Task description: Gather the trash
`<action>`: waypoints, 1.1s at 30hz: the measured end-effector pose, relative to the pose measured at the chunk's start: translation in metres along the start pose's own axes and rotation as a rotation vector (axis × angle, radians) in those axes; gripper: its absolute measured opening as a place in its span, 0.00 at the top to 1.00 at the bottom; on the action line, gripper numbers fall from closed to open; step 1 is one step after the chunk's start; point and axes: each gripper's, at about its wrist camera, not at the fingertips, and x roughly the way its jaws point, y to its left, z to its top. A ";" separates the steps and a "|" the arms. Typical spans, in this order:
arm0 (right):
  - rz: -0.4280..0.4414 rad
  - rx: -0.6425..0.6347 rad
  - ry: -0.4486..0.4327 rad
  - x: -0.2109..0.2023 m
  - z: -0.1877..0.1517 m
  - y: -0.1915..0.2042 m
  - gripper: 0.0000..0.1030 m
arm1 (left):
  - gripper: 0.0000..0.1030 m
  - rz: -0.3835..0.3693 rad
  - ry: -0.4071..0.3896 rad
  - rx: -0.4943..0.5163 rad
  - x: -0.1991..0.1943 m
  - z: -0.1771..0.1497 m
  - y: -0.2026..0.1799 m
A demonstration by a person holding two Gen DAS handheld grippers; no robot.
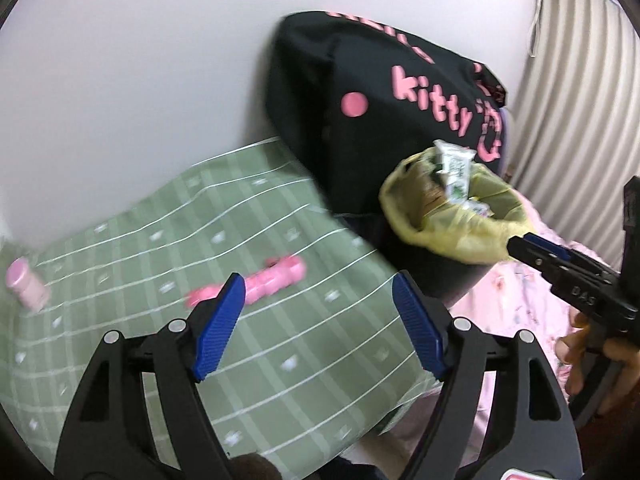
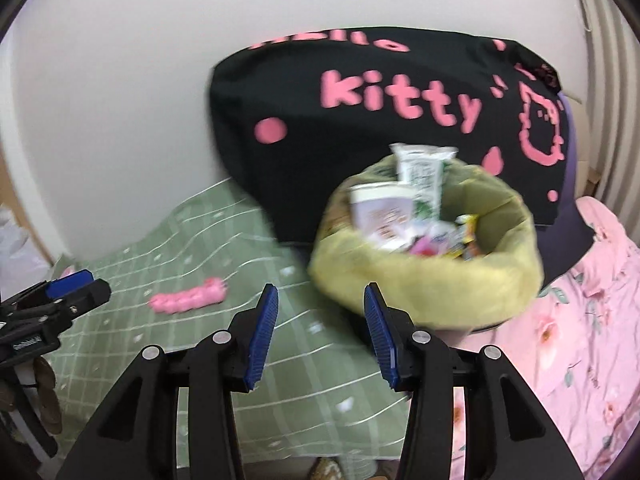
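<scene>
Trash bin point(image 2: 428, 280) lined with a yellow bag stands upright, filled with wrappers and cartons point(image 2: 420, 176) protruding above the rim. A pink wrapper point(image 2: 188, 298) lies flat on the green checked cloth, well apart.

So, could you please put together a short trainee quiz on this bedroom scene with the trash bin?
1. True or false: both the left gripper and right gripper hold nothing.
2. What lines the round trash bin? A) black cloth B) yellow plastic bag C) pink sheet
3. Which pink trash lies mid-way on the green checked blanket?

Key: 1 true, open jaws. 2 B. 3 the crumpled pink wrapper; a pink bottle lies near the blanket's left edge.
</scene>
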 end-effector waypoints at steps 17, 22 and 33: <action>0.052 -0.066 -0.022 -0.016 -0.024 0.073 0.59 | 0.30 0.136 -0.066 -0.036 -0.057 -0.029 0.034; 0.054 -0.055 -0.028 -0.017 -0.024 0.072 0.59 | 0.31 0.140 -0.069 -0.034 -0.057 -0.026 0.038; 0.048 -0.070 -0.042 -0.020 -0.024 0.076 0.59 | 0.31 0.133 -0.079 -0.031 -0.060 -0.025 0.038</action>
